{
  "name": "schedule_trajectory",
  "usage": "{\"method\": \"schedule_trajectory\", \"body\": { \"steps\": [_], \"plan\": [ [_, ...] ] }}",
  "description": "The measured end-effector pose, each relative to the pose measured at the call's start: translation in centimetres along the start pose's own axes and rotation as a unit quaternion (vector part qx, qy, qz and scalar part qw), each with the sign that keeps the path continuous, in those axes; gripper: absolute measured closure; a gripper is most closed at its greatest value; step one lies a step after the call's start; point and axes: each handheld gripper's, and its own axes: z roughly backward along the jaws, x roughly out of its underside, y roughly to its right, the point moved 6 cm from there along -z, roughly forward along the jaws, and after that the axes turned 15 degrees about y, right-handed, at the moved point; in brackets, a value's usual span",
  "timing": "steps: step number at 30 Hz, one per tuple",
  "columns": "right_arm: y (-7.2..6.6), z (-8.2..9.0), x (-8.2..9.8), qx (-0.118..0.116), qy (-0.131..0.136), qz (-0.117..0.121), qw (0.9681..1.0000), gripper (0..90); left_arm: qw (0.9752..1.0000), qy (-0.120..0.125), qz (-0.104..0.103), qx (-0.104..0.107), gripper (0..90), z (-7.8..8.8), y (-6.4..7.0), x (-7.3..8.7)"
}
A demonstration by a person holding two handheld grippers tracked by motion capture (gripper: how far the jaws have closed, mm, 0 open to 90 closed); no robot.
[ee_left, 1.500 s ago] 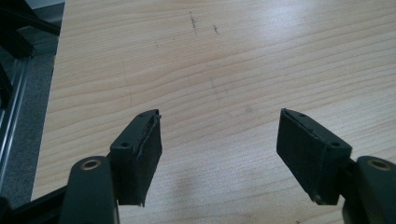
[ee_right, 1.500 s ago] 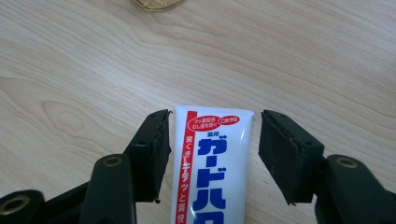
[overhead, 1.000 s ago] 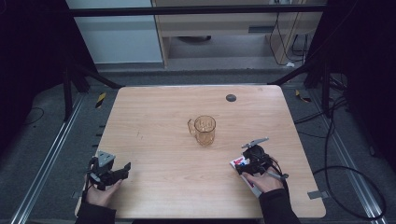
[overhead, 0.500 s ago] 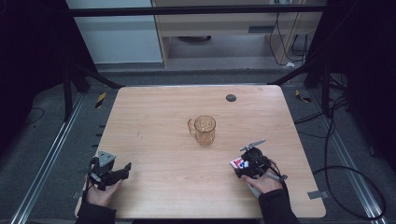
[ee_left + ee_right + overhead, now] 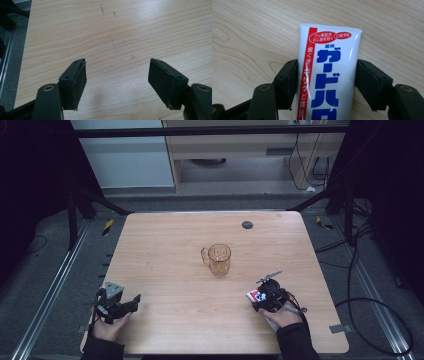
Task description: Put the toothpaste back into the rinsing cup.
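A white toothpaste tube [image 5: 329,75] with blue and red Japanese print lies flat between my right gripper's jaws, which press on both its sides. In the high view that right gripper [image 5: 255,300] is near the table's front right, shut on the tube [image 5: 256,295], whose flat end points left. A clear amber glass mug [image 5: 219,259] stands upright at the table's middle, handle to the left, a short way beyond the right gripper. My left gripper [image 5: 132,301] rests at the front left corner, open, with bare wood between its pads [image 5: 117,67].
The wooden table [image 5: 165,250] has a small dark disc [image 5: 247,224] near its far edge. Metal rails and cables run along the floor on both sides. Dark frame posts stand at the far corners.
My right gripper with the tube has drifted slightly toward the table's near edge. The left gripper and the mug have stayed put.
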Motion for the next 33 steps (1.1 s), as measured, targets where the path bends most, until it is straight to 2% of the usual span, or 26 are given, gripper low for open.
{"method": "schedule_trajectory", "body": {
  "steps": [7, 14, 20, 26, 30, 33],
  "plan": [
    [-0.1, 0.0, 0.0, 0.004, -0.002, -0.003, 1.0000, 39.3, 1.0000, 0.000, 0.000, 0.000, 29.7, 0.0, 0.0, 0.0],
    [-0.3, 0.6, -0.3, 0.010, 0.001, -0.001, 0.9999, 54.1, 1.0000, 0.000, 0.000, 0.000, 29.7, 0.0, 0.0, 0.0],
    [-0.2, 1.7, -0.8, -0.003, 0.016, -0.010, 0.9998, 67.3, 1.0000, -0.001, 0.000, 0.000, 29.8, 0.0, 0.0, 0.0],
    [-0.2, 2.5, -0.9, -0.020, 0.022, -0.015, 0.9995, 71.5, 1.0000, -0.001, 0.000, 0.000, 29.7, 0.0, 0.0, 0.0],
    [-0.3, 3.9, -1.7, -0.032, 0.052, -0.025, 0.9978, 72.5, 1.0000, 0.000, 0.001, -0.001, 29.7, 0.0, 0.0, 0.0],
    [-0.4, 5.0, -2.5, -0.042, 0.091, -0.030, 0.9945, 72.7, 1.0000, 0.002, 0.001, -0.001, 29.7, 0.0, 0.0, -0.1]
  ]
}}
